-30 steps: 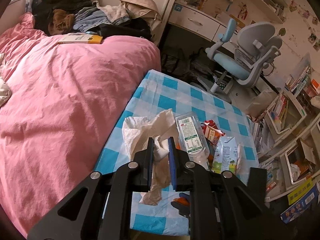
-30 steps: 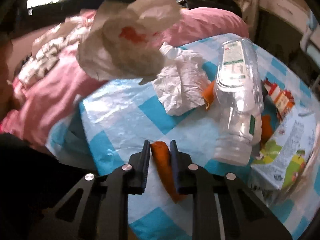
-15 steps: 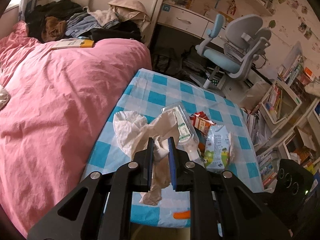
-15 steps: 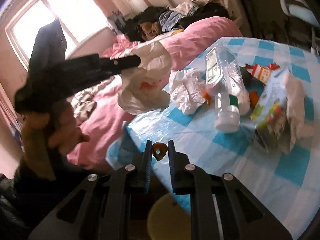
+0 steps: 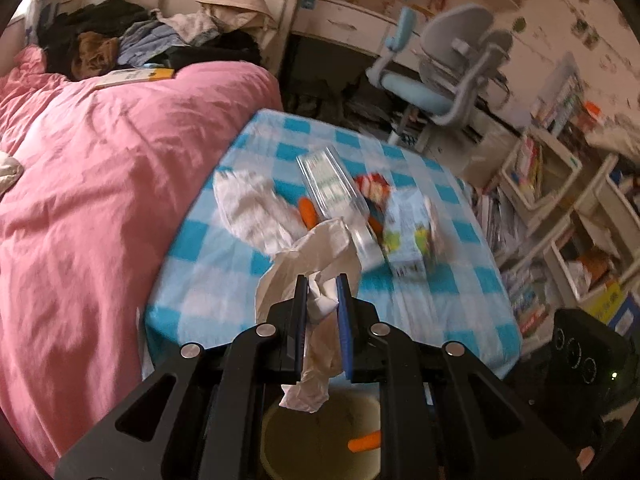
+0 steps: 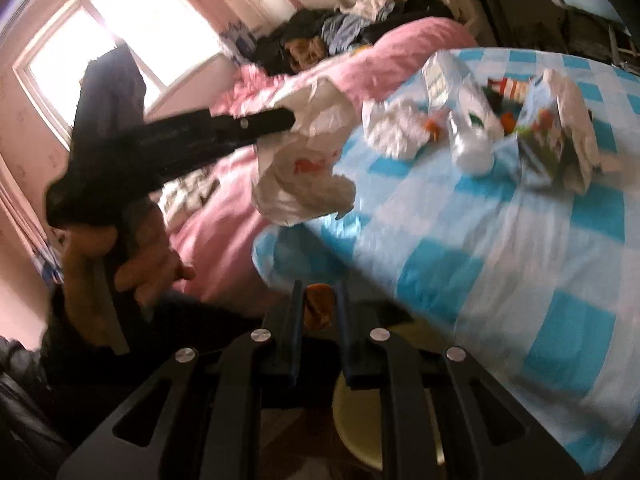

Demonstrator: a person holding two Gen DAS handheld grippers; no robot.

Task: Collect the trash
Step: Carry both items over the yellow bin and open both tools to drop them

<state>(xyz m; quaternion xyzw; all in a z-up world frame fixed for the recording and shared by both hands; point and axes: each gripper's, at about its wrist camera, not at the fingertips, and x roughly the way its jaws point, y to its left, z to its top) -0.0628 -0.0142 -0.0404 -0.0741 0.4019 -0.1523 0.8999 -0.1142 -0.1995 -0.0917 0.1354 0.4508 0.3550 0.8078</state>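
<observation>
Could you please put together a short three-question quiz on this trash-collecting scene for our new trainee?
1. True or false: the left gripper holds a crumpled white plastic bag.
2. What colour is the scrap between the fingers of the right gripper?
A. green
B. orange
C. blue
3. What round thing shows below the left gripper, with an orange peel lying in it?

Key:
1. True.
2. B.
3. A yellowish bin, beside the table with the blue checked cloth.
</observation>
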